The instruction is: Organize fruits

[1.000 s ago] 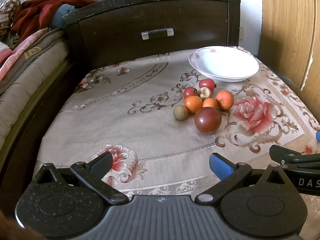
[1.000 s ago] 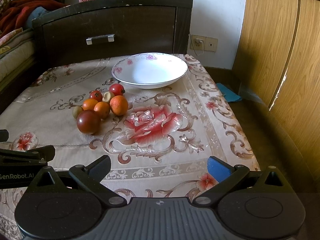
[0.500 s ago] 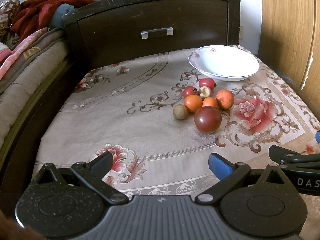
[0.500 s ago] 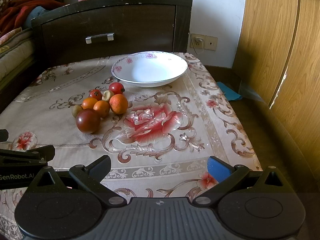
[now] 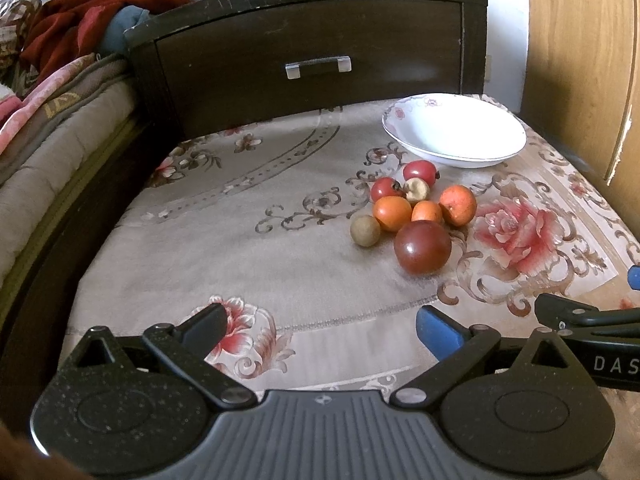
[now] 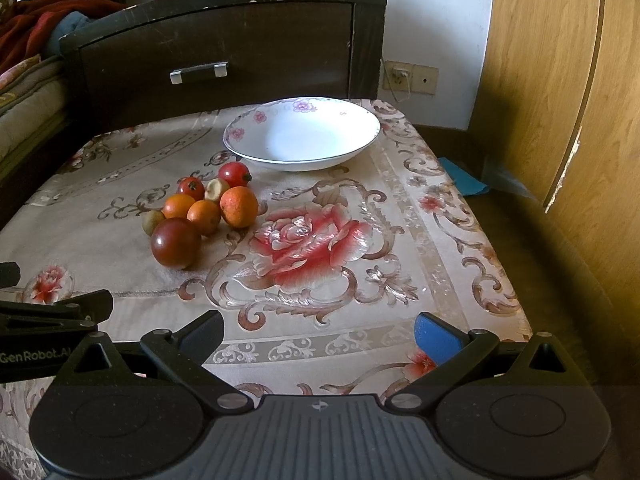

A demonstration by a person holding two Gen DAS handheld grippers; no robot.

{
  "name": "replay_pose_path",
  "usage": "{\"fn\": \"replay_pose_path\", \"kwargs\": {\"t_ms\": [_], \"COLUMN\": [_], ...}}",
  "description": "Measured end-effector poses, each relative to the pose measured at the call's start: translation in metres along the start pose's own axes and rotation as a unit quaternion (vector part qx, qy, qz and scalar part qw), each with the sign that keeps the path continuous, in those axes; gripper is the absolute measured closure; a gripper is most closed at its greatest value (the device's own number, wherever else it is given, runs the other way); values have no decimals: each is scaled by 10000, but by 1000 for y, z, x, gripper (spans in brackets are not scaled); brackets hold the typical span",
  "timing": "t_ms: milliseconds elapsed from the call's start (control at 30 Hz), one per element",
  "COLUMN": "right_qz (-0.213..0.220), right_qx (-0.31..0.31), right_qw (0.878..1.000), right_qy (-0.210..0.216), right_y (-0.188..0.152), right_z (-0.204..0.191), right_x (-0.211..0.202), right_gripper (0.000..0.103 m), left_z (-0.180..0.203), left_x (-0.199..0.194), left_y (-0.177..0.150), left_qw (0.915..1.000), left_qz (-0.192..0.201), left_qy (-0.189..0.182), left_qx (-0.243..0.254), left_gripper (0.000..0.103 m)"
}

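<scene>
Several small fruits lie in a cluster on the floral tablecloth: a dark red round fruit (image 5: 422, 246) (image 6: 175, 242) nearest me, orange ones (image 5: 392, 213) (image 6: 239, 206), small red ones (image 5: 419, 171) (image 6: 234, 173) and a brownish one (image 5: 365, 231). An empty white bowl (image 5: 454, 130) (image 6: 301, 133) stands just behind them. My left gripper (image 5: 322, 326) is open and empty, low over the near table edge, left of the fruits. My right gripper (image 6: 320, 334) is open and empty, near the front edge, right of the fruits.
A dark wooden cabinet (image 5: 312, 52) with a drawer handle stands behind the table. A bed with blankets (image 5: 48, 120) lies to the left. A wooden wardrobe (image 6: 560, 100) stands on the right. The table's right edge (image 6: 500, 264) drops to the floor.
Both grippers have crept slightly forward toward the fruits and bowl. Both stay open. The fruits and the bowl have not moved.
</scene>
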State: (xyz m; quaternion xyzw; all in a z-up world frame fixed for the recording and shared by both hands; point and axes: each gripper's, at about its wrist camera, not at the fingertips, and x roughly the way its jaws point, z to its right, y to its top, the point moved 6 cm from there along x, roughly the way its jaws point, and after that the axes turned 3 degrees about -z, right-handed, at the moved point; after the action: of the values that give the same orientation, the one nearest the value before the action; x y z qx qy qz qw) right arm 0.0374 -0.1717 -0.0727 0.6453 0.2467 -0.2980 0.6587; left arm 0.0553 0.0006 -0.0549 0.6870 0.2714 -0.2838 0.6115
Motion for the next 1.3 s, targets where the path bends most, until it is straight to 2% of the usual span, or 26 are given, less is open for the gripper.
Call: {"fn": "replay_pose_path", "kwargs": {"t_ms": [267,400,500,567,667,800,1000,1100,1167,1300], "right_qz": [40,67,39,2,-49,-152,-194,-230,-268,-354], "right_qx": [-263,-480,-532,-622,-835,-1013,-1261,-1360,-1417,-1434], "right_qw": [9995,9983,9970,9959,9937,9887,9831,9803,9784,9766], "right_qy": [143,338,561,656,749,1091,1311,1413,1478,1563], "right_y": [13,23,32,38,46,57,63,67,69,74], "right_z": [-6,-11,-14,-18,-22,-27,-32,-32,-33,-33], "right_x": [5,10,18,24,34,43,52,57,61,71], "right_gripper": [10,14,23,34,40,41,41,41,42,47], "left_z": [-4,-3,3,9,20,34,44,46,47,51], "left_x": [7,15,19,21,25,31,41,46,49,55], "left_y": [13,15,18,20,22,25,31,34,35,36], "left_qw": [9997,9997,9991,9984,9971,9953,9943,9942,9942,9929], "left_qz": [198,136,183,210,230,287,340,337,311,204], "left_qy": [35,-106,-172,-238,-395,-422,-489,-570,-642,-960], "left_qx": [126,174,343,472,612,821,883,853,802,675], "left_gripper": [0,0,0,0,0,0,0,6,14,25]}}
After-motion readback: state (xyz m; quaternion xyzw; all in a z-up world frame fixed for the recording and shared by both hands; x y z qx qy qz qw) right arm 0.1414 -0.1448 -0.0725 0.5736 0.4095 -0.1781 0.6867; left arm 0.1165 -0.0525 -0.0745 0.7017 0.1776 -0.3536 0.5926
